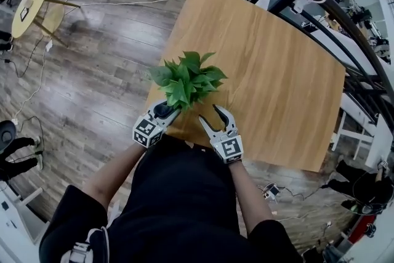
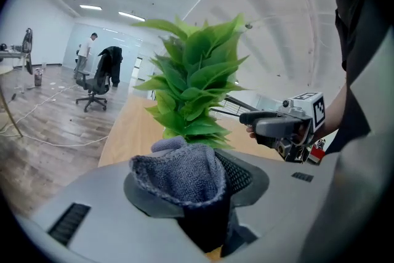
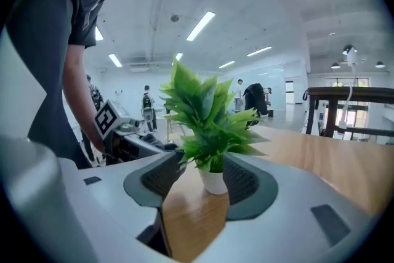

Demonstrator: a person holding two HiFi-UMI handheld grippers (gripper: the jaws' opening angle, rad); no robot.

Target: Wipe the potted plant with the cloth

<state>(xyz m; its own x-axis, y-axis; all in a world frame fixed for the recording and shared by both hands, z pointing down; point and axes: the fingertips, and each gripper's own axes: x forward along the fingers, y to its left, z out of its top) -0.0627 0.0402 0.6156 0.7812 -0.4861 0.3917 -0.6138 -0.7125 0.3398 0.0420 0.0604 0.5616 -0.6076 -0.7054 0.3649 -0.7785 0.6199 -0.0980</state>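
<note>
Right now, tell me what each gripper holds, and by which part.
The left gripper is shut on the grey cloth, pinching a bunched part. The right gripper holds nothing: jaws apart, short of the potted plant.

One potted plant [image 1: 188, 78], one cloth [image 2: 178, 172], one table [image 1: 277, 71], two grippers, left gripper [image 1: 167, 109], right gripper [image 1: 208, 113]
</note>
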